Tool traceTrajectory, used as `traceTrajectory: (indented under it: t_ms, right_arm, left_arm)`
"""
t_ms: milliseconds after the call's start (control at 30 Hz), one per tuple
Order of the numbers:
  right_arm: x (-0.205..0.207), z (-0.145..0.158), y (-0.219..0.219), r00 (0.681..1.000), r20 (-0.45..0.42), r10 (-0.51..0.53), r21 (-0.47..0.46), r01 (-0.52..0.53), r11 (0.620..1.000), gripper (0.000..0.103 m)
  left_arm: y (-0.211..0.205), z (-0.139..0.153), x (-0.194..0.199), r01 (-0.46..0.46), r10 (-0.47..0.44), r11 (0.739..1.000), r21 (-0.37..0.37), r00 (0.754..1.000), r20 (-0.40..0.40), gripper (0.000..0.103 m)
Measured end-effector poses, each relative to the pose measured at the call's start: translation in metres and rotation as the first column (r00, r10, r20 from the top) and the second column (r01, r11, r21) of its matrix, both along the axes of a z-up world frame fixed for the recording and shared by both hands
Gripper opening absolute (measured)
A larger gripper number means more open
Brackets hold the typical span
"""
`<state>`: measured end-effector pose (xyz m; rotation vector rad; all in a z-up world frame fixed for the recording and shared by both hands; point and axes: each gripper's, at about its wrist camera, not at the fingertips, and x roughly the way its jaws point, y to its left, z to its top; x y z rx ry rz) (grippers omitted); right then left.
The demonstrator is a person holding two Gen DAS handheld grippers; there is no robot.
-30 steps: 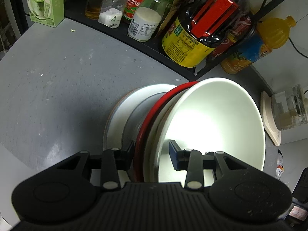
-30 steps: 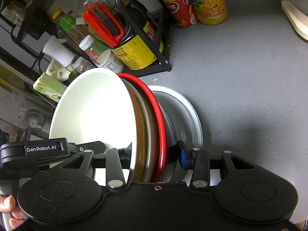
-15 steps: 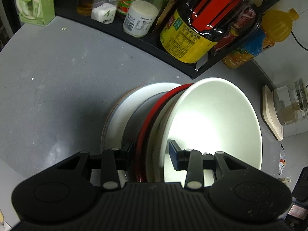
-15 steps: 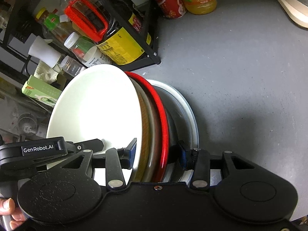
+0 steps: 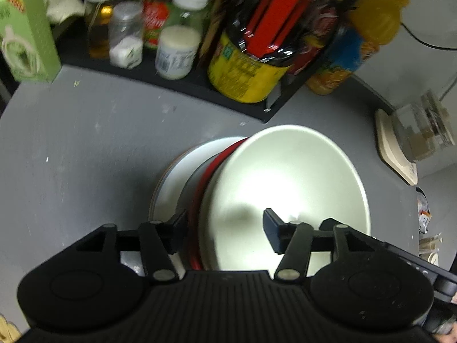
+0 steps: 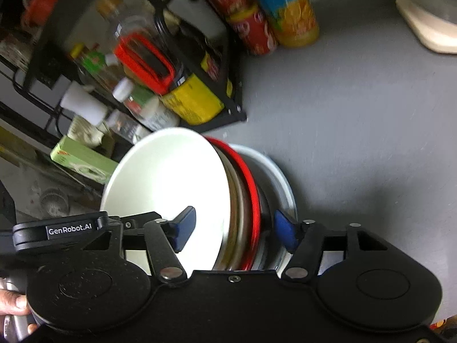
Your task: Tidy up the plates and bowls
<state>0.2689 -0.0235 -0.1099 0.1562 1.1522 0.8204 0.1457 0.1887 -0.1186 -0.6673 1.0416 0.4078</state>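
Straddling the stacked bowls' (image 5: 285,188) rims on the grey counter (image 5: 85,154), left gripper (image 5: 225,225) and right gripper (image 6: 232,225) both spread wide, condiment rack (image 5: 200,85) close behind, glass kettle (image 5: 422,131) aside.

Free room: bare grey countertop (image 6: 357,120), right half of right wrist view; also left of left wrist view. Obstacles: black rack (image 5: 200,85) of bottles and jars across the top; green box (image 5: 28,34) upper left; orange juice bottle (image 6: 285,8) top centre; kettle base (image 5: 397,148) right edge; stacked bowls (image 5: 285,183) centre.
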Motion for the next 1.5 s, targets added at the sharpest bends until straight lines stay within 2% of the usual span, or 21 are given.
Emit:
traceTrajectory:
  t_ms: [67,133,200,300,433,600,700,933,1067,1200,1500]
  right_arm:
    - [-0.003,0.010,-0.008,1.000,0.027,-0.008,0.002,0.008,1.000,0.072]
    - [-0.004,0.020,-0.017,0.998,0.055,-0.016,0.003,0.015,1.000,0.080]
    - [-0.004,0.029,-0.028,0.995,0.090,-0.035,0.005,0.034,0.999,0.086]
    - [-0.004,0.038,-0.043,0.990,0.128,-0.057,0.005,0.057,0.998,0.089]
    - [-0.010,0.043,-0.064,0.984,0.154,-0.090,0.021,0.088,0.996,0.092]
    - [-0.026,0.050,-0.097,0.970,0.187,-0.158,0.040,0.153,0.987,0.102]
    - [-0.038,0.054,-0.117,0.955,0.219,-0.201,0.038,0.197,0.980,0.103]
    - [-0.074,0.065,-0.155,0.919,0.256,-0.301,0.073,0.292,0.953,0.103]
    - [-0.100,0.074,-0.165,0.904,0.274,-0.328,0.055,0.326,0.944,0.103]
    - [-0.131,0.083,-0.175,0.882,0.311,-0.353,0.062,0.352,0.934,0.103]
    - [-0.195,0.095,-0.183,0.837,0.364,-0.408,0.054,0.418,0.907,0.103]
  left_arm:
    - [-0.003,0.006,0.002,0.018,-0.019,1.000,0.010,1.000,0.024,0.074]
    - [-0.005,0.012,0.006,0.023,-0.024,0.999,0.032,0.999,0.037,0.078]
    - [-0.007,0.018,0.009,0.032,-0.034,0.998,0.057,0.999,0.041,0.079]
    - [-0.011,0.027,0.012,0.041,-0.047,0.996,0.077,0.997,0.069,0.081]
    - [-0.020,0.038,0.015,0.071,-0.080,0.992,0.108,0.994,0.078,0.086]
    - [-0.030,0.050,0.012,0.091,-0.106,0.985,0.149,0.990,0.090,0.089]
    - [-0.037,0.058,0.005,0.114,-0.131,0.982,0.149,0.985,0.110,0.090]
    - [-0.071,0.077,-0.026,0.166,-0.197,0.966,0.200,0.970,0.145,0.095]
    - [-0.085,0.085,-0.050,0.196,-0.226,0.963,0.187,0.962,0.154,0.096]
    - [-0.101,0.095,-0.076,0.229,-0.271,0.946,0.231,0.947,0.172,0.096]
    - [-0.117,0.112,-0.134,0.244,-0.303,0.935,0.257,0.926,0.226,0.096]
